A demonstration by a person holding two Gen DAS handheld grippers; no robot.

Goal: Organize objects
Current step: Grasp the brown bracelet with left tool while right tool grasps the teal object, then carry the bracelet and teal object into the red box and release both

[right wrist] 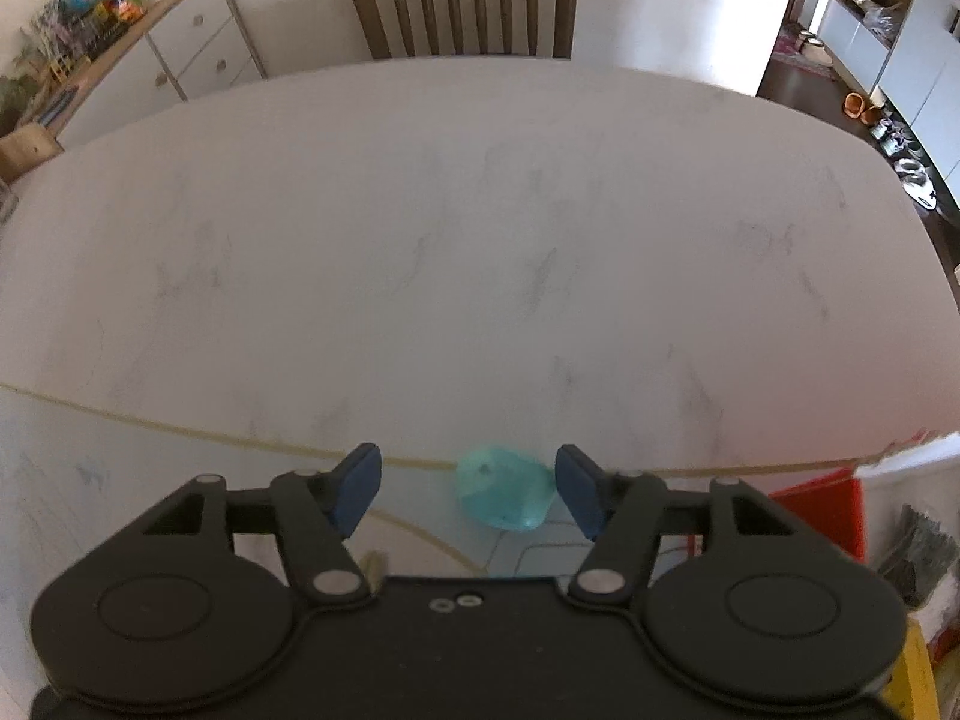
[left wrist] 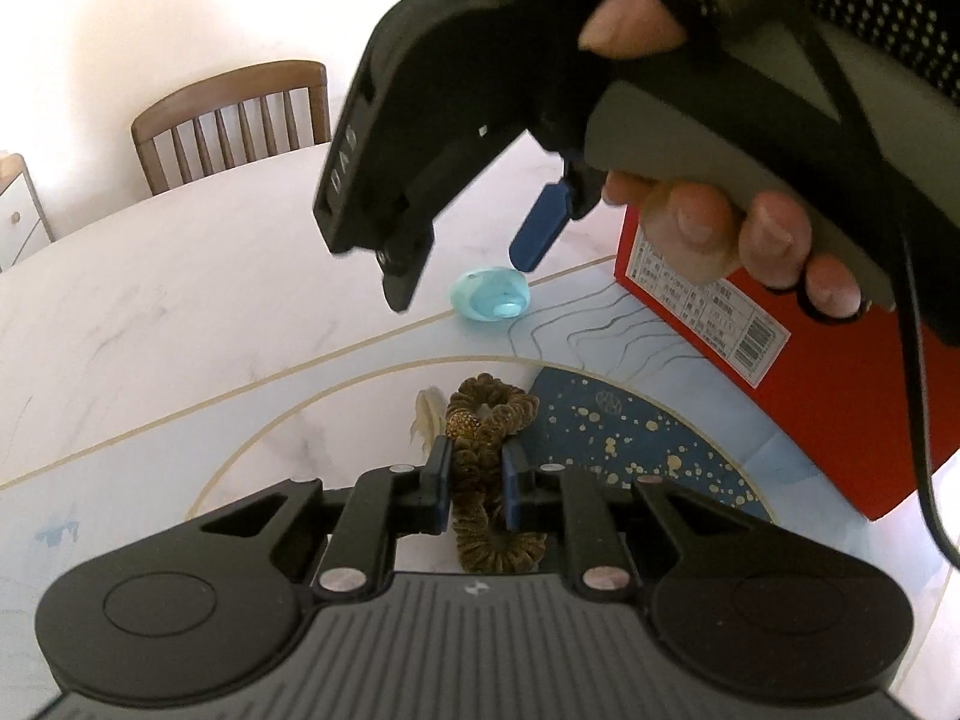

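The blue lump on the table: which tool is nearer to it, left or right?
Right. The right tool hangs open just over the blue lump; the left tool sits farther back, shut on the brown scrunchie.

Both wrist views look down close over the table (right wrist: 480, 240), sharing the turquoise object (left wrist: 491, 302).

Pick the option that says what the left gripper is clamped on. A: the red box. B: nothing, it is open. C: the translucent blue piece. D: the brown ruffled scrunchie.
D: in the left wrist view the left gripper has its blue pads closed against the brown ruffled scrunchie, while the translucent blue piece lies apart on the table below the open right gripper.
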